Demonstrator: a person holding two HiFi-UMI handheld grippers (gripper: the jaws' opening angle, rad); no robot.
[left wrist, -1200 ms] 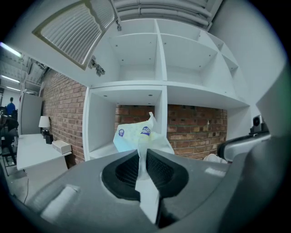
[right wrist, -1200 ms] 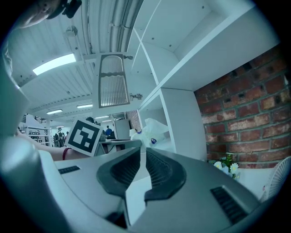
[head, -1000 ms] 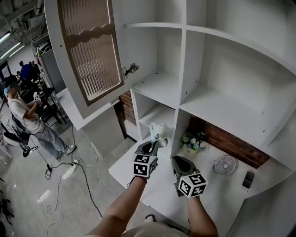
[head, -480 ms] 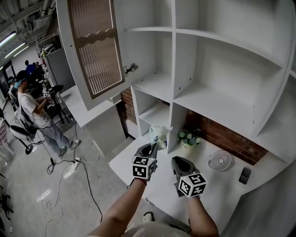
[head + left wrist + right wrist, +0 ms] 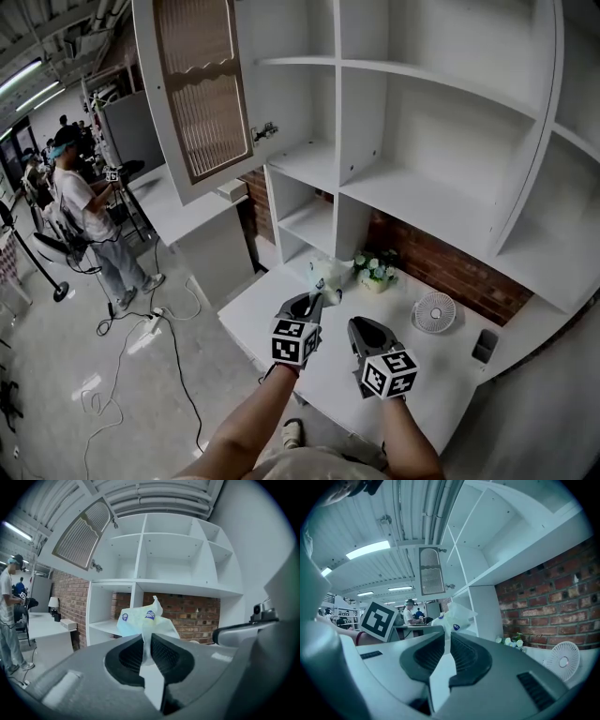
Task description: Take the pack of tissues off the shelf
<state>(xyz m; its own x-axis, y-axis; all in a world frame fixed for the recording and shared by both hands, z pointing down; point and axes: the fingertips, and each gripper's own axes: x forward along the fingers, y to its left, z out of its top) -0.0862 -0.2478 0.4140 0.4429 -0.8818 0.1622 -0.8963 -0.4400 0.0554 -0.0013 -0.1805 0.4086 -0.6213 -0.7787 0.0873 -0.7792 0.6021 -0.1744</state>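
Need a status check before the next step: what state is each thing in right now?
left gripper: shut on pack of tissues
pack of tissues: off the shelf, held by its wrapper edge
right gripper: shut, empty
cabinet door: swung open
fan: upright

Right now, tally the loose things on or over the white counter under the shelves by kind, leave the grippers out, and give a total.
pack of tissues, held over the counter: 1
pot of flowers: 1
small fan: 1
small dark device: 1
Total: 4
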